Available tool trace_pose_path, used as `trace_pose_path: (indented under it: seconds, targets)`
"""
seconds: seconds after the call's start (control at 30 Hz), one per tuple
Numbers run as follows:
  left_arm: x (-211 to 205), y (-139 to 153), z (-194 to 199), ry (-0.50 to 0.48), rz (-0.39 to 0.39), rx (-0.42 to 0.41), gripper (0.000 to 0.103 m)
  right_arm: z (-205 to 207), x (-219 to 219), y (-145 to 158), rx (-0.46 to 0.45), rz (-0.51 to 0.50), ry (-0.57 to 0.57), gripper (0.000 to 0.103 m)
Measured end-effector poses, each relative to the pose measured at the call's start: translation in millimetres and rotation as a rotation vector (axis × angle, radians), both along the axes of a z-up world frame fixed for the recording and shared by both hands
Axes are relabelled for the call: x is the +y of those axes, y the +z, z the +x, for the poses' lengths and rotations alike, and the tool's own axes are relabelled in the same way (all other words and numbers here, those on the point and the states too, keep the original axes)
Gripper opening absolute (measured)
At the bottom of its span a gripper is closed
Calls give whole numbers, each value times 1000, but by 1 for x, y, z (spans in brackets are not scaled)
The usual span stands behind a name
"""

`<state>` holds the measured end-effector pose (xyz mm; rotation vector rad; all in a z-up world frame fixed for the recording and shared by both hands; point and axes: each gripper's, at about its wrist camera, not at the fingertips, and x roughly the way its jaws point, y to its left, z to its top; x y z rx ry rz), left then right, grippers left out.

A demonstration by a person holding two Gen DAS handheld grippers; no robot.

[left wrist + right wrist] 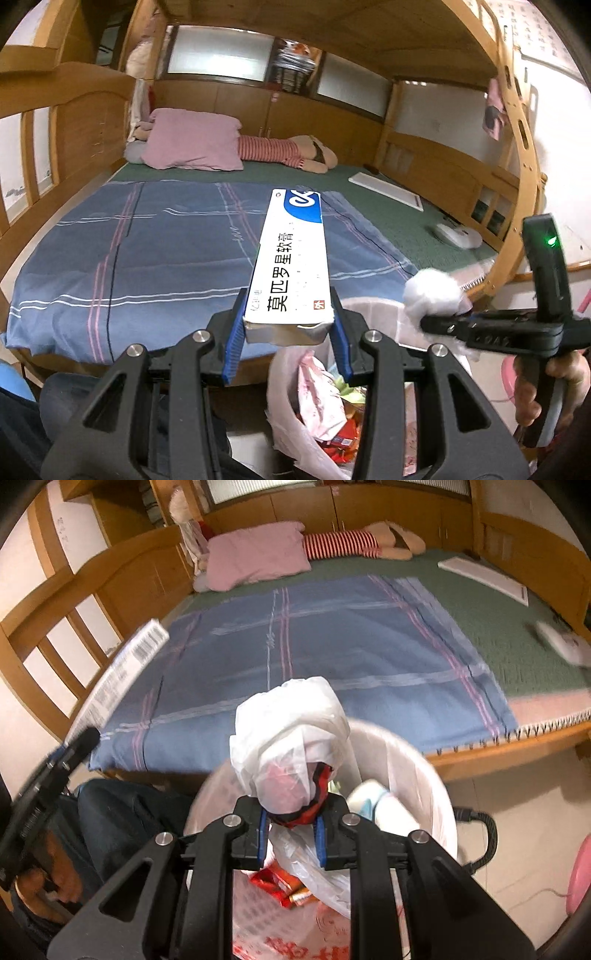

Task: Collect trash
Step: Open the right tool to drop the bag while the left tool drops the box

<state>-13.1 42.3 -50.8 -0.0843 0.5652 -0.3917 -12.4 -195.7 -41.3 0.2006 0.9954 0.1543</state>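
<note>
My left gripper is shut on a long white and blue ointment box and holds it above the near edge of the bed; the box also shows in the right wrist view. My right gripper is shut on a crumpled white plastic bag with red wrapper inside, held over the white trash bin. In the left wrist view the right gripper holds the white wad beside the bin. The bin holds a plastic liner and several wrappers.
A bed with a blue plaid sheet and green mat fills the view. A pink pillow, a striped doll, a white board and a white object lie on it. Wooden bed frame stands right.
</note>
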Motion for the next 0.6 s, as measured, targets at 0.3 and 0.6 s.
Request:
trace_pose_path:
  seconds: [0.3, 0.6]
  targets:
    - [-13, -12, 3, -53, 25, 43, 41, -18, -38, 11, -74, 90, -166, 68]
    - [-49, -27, -10, -269, 69, 85, 41, -49, -75, 48, -293, 147, -329, 78]
